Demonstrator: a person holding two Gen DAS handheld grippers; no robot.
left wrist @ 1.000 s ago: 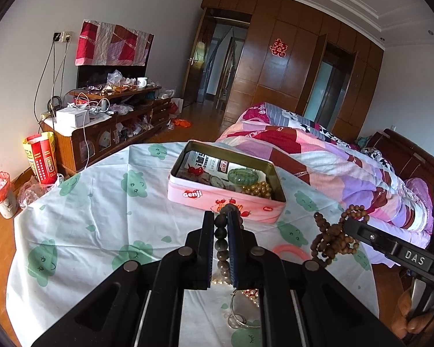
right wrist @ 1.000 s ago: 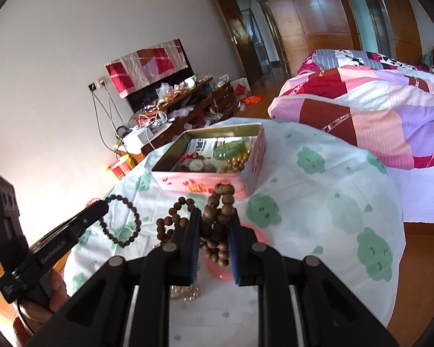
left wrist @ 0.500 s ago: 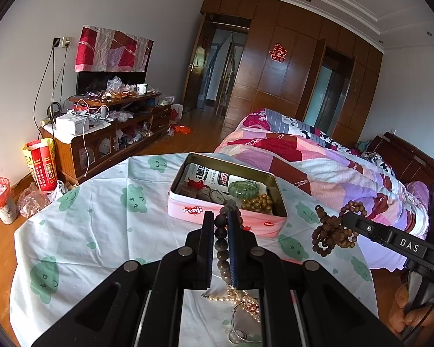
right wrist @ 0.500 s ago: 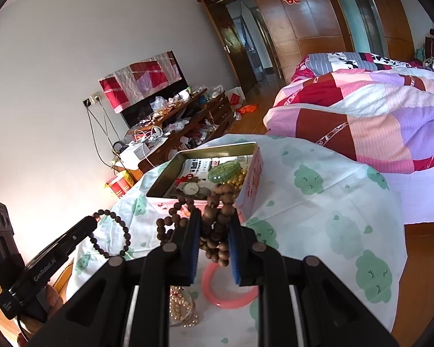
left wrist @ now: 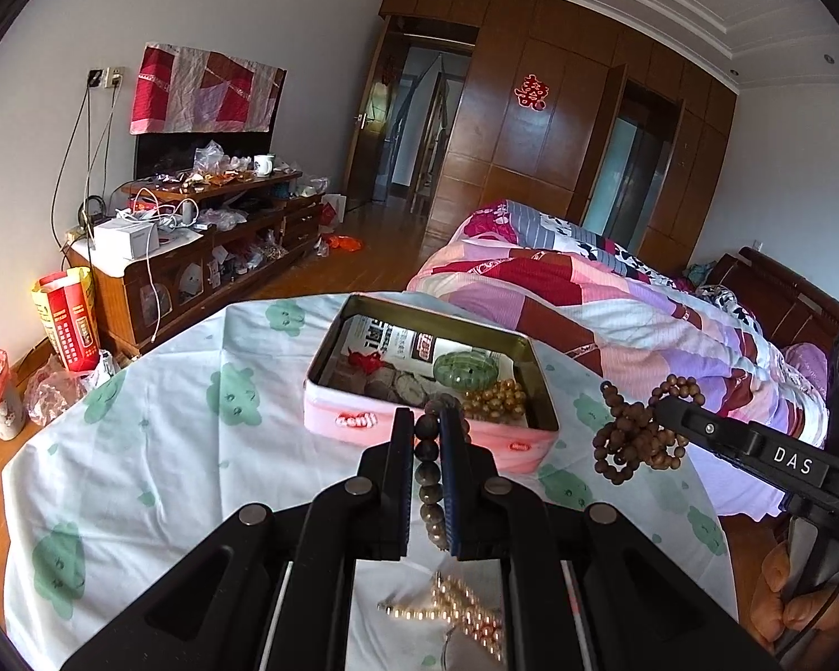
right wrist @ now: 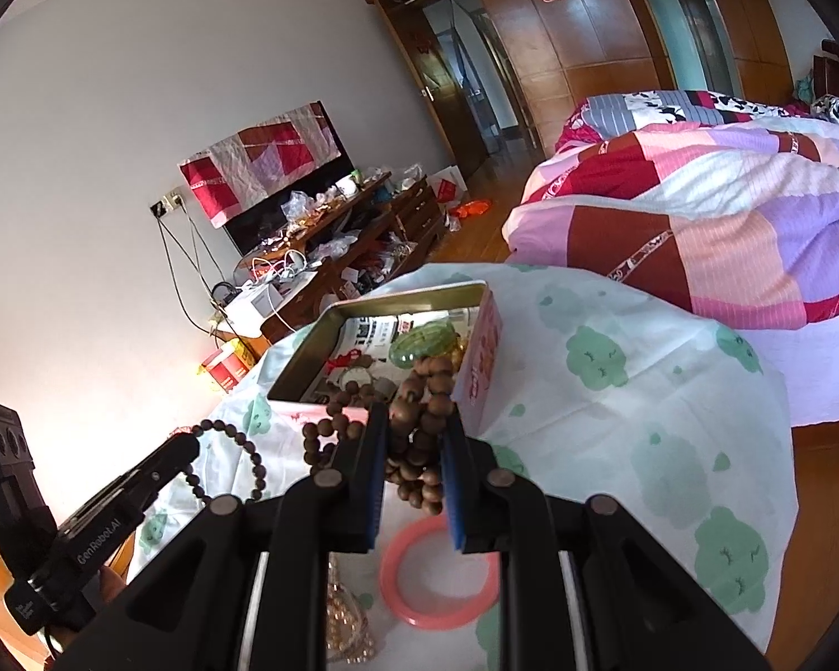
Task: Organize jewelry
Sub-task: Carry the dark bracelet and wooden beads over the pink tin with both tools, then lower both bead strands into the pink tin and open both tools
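Observation:
My left gripper (left wrist: 426, 428) is shut on a dark bead bracelet (left wrist: 426, 453), held in the air in front of the open pink tin (left wrist: 358, 419). My right gripper (right wrist: 415, 419) is shut on a bunched brown wooden bead necklace (right wrist: 419, 430), also lifted, near the tin's (right wrist: 484, 352) front corner. The tin holds a green stone piece (left wrist: 465, 372), gold beads (left wrist: 495, 398) and a red knot. In the left wrist view the right gripper (left wrist: 663, 411) hangs the brown necklace (left wrist: 635, 442) to the tin's right. A pink bangle (right wrist: 439, 573) and a pearl strand (left wrist: 467, 609) lie on the cloth.
The round table has a white cloth with green prints (left wrist: 140, 447). A bed with a patchwork quilt (left wrist: 587, 302) stands to the right. A cluttered wooden TV cabinet (left wrist: 196, 240) lines the left wall. The other gripper shows in the right wrist view (right wrist: 112, 509).
Both grippers have risen higher above the table with their bead strings and edged toward the tin; the table items now sit lower in each view.

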